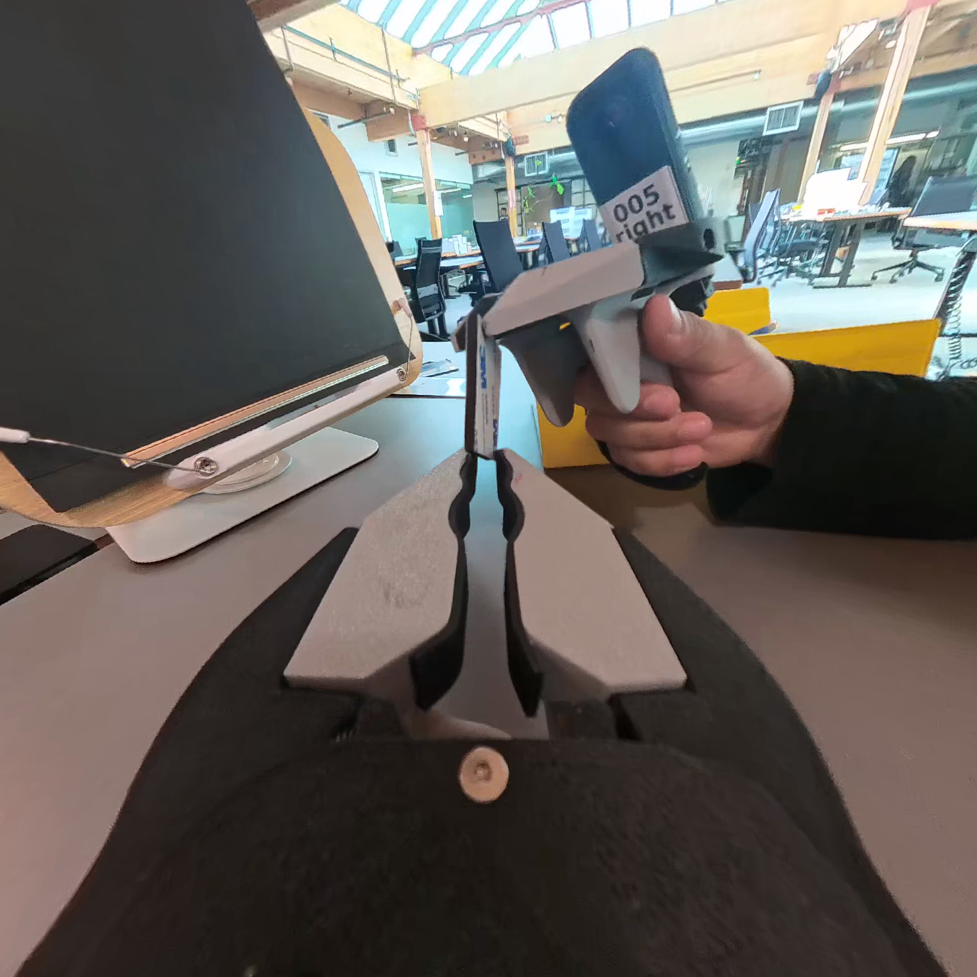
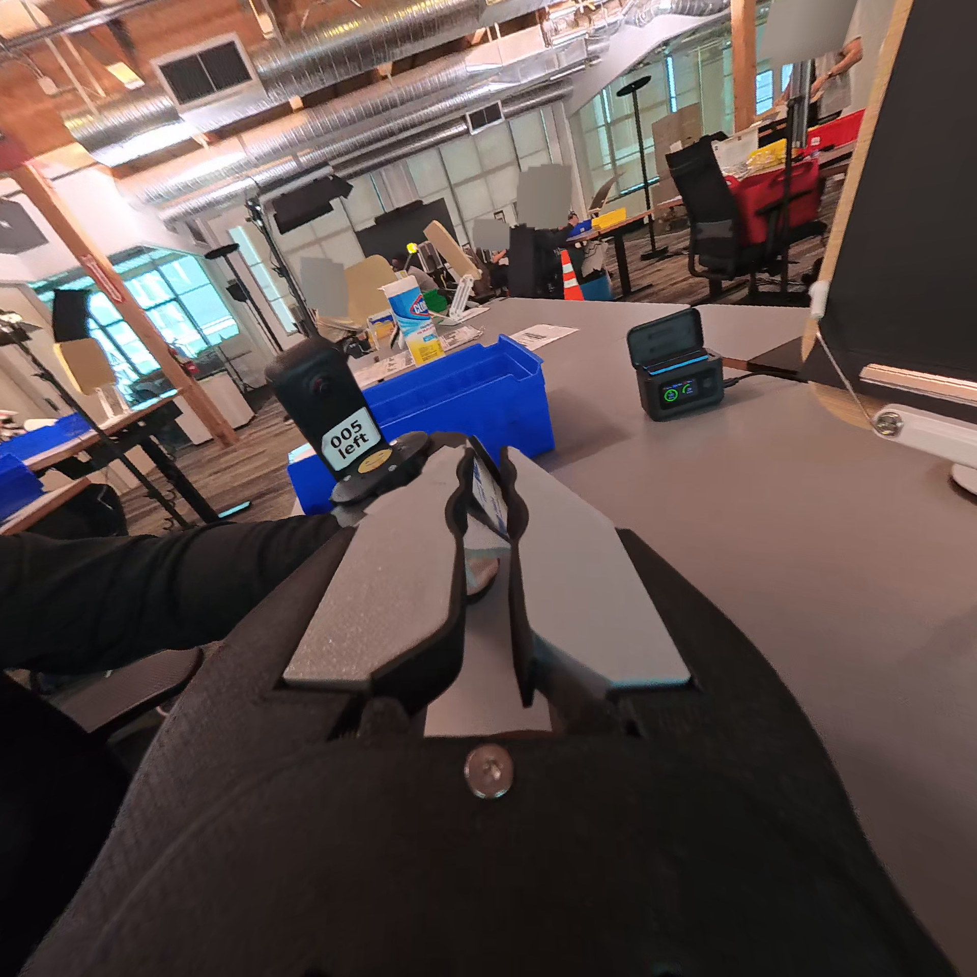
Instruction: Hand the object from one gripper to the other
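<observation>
Nearest the lens in the left wrist view, the left gripper [image 1: 487, 459], grey-fingered on a black body, has its two fingers nearly together, their tips closing on the lower end of a thin flat strip [image 1: 484, 394] with a white and blue printed face and a dark back. Whether those tips actually press the strip or just flank it cannot be told. That strip stands almost upright in the air above the grey tabletop [image 1: 793, 608], clear of its surface. Its upper end sits between the fingers of the right gripper [image 1: 478, 325], which a hand [image 1: 703, 396] in a black sleeve holds by the handle.

From the right wrist view, the right gripper [image 2: 486, 462] is narrowed to a slim gap and clamps the flat strip [image 2: 489, 499] between its black pads. Just beyond its fingertips the left gripper's camera mount [image 2: 328, 407], a black upright block with a white label, is visible.

Toward the far left edge of the tabletop [image 2: 740, 528] rests a blue plastic bin [image 2: 476, 402]; a small black charging case with lit displays [image 2: 674, 367] stands near the far edge. A dark screen on a white stand [image 1: 158, 254] occupies the tabletop's left side in the left wrist view, with a yellow bin [image 1: 571, 444] behind the hand.
</observation>
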`<move>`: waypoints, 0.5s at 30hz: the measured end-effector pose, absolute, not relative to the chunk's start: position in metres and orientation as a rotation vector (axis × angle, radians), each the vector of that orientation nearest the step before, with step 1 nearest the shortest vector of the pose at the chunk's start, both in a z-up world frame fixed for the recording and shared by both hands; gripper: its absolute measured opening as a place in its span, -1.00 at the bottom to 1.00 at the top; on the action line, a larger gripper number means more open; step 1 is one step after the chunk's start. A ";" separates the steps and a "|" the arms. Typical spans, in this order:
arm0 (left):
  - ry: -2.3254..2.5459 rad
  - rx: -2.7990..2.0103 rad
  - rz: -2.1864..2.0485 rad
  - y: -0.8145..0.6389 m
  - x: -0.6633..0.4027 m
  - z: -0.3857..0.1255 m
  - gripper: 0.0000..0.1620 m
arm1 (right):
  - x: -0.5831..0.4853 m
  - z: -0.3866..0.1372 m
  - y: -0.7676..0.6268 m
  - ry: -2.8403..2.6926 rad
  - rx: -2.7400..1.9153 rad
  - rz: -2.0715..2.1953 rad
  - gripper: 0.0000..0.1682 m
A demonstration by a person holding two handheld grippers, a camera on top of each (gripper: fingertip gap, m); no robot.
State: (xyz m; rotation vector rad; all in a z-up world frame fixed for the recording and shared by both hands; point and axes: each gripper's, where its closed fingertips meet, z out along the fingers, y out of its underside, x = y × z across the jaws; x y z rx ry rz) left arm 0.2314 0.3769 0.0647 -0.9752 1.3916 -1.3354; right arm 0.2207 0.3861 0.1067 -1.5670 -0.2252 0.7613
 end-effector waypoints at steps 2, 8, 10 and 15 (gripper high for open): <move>1.403 -0.976 -1.311 0.376 0.233 0.063 -0.98 | 0.216 0.110 0.384 -0.231 -1.544 0.799 -0.92; 1.485 -0.947 -1.212 0.367 0.236 0.053 -1.00 | 0.202 0.108 0.388 -0.259 -1.526 0.770 -1.00; 1.493 -0.937 -1.206 0.365 0.236 0.053 -1.00 | 0.204 0.106 0.389 -0.266 -1.537 0.732 -1.00; 1.474 -0.949 -1.244 0.368 0.235 0.055 -1.00 | 0.204 0.109 0.387 -0.244 -1.516 0.803 -1.00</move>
